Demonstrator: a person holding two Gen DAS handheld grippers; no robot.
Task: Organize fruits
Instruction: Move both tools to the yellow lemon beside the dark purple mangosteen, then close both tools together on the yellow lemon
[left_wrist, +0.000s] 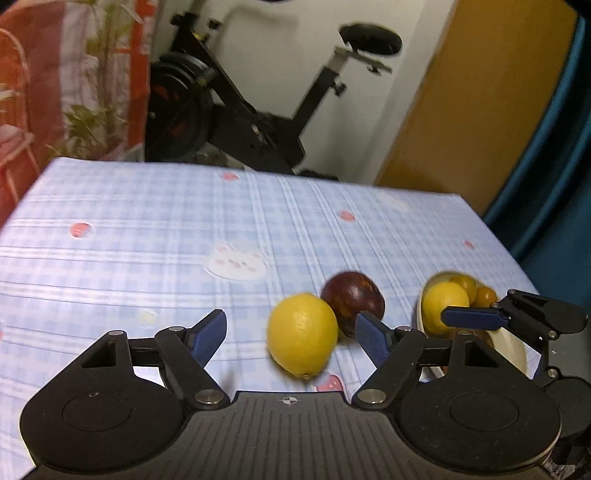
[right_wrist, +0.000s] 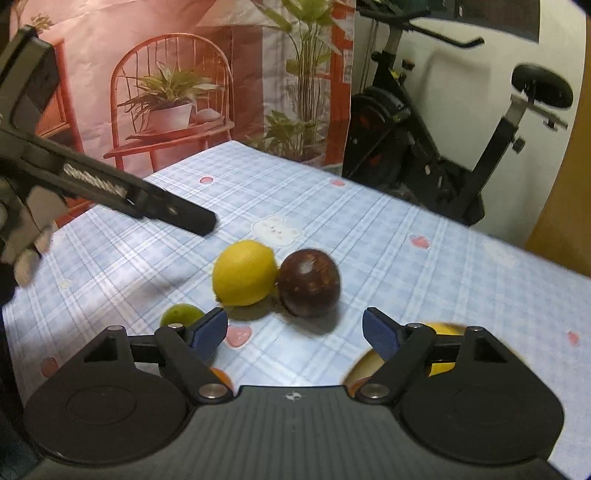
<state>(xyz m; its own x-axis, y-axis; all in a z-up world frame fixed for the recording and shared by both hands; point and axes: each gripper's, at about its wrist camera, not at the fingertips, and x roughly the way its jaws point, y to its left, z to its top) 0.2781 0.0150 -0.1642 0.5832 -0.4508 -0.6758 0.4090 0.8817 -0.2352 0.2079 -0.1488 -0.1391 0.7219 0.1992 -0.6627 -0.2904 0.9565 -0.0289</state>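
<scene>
Both the left tongs (left_wrist: 291, 332) and right tongs (right_wrist: 295, 330) stand open and empty, because the lemon (left_wrist: 302, 335) on the worktop (left_wrist: 147, 229) awaits the bowl (left_wrist: 511, 350).

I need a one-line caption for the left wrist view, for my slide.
Open left hand-held gripper above a lemon beside a dark fruit on the checked tablecloth.

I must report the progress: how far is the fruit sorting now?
Done: a lemon and small orange fruits lie in the bowl. In hand: nothing; left gripper and right gripper are open. Left: yellow lemon, dark red fruit and lime on the tablecloth.
</scene>
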